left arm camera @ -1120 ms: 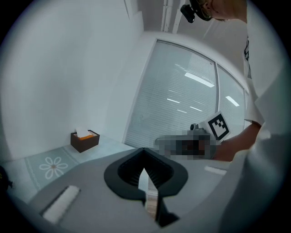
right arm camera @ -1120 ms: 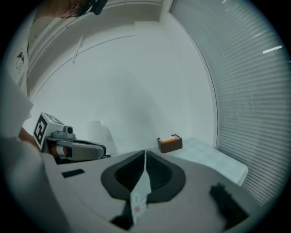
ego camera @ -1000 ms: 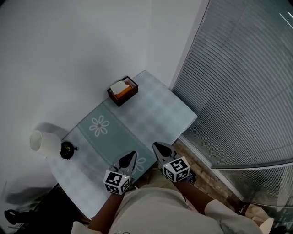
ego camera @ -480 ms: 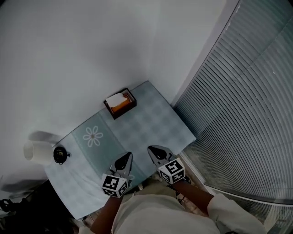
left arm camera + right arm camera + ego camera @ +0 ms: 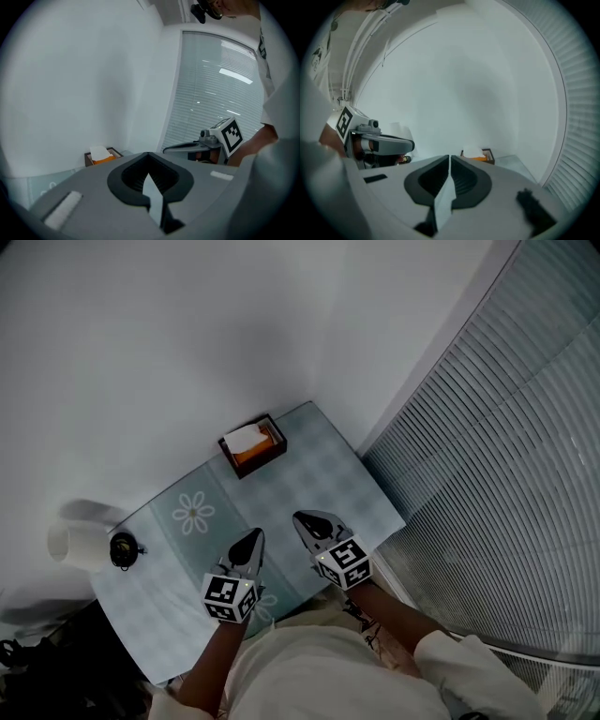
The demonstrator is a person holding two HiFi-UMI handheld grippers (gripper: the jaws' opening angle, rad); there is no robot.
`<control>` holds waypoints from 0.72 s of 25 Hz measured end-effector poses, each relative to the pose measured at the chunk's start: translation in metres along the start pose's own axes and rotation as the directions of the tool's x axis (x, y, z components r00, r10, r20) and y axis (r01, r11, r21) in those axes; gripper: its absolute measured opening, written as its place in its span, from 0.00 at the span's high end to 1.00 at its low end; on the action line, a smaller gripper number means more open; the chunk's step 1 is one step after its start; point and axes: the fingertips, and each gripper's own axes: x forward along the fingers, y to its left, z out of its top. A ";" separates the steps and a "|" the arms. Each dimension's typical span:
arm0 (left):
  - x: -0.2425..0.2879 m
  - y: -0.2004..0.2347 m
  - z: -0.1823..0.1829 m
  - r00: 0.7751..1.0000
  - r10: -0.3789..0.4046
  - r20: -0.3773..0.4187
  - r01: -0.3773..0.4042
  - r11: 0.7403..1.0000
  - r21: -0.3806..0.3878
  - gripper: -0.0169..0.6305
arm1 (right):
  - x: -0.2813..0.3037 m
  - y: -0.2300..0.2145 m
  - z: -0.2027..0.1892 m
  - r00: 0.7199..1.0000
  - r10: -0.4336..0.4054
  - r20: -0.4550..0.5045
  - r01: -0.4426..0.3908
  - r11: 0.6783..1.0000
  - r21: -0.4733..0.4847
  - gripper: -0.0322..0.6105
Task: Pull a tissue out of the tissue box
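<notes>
A dark brown tissue box [image 5: 253, 446] with an orange inside and a white tissue [image 5: 246, 437] sticking up stands at the far end of a small table with a pale green checked cloth [image 5: 319, 484]. The tissue box [image 5: 101, 156] shows small and far off in the left gripper view, and the same box [image 5: 478, 155] shows in the right gripper view. My left gripper [image 5: 252, 538] hovers over the table's near part, jaws shut and empty. Beside it my right gripper [image 5: 304, 520] is shut too, with nothing held. Both point toward the box, well short of it.
A white roll [image 5: 73, 545] and a small black round object [image 5: 123, 549] sit at the table's left end. A white wall runs behind the table and window blinds [image 5: 506, 474] fill the right side. A daisy print [image 5: 195, 515] marks the cloth's middle.
Both grippers have moved forward over the table toward the tissue box, staying shut. The view has shifted a little with the head.
</notes>
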 end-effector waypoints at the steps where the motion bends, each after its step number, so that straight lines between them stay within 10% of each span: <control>1: 0.002 0.007 0.001 1.000 0.011 0.000 -0.011 1.000 -0.003 0.96 | 0.006 -0.005 0.003 1.000 0.002 -0.003 -0.002 1.000 -0.009 0.93; 18: 0.068 0.133 0.002 0.983 0.166 -0.076 -0.167 0.986 -0.007 0.96 | 0.177 -0.088 0.017 0.973 0.103 -0.207 -0.137 0.978 -0.157 0.93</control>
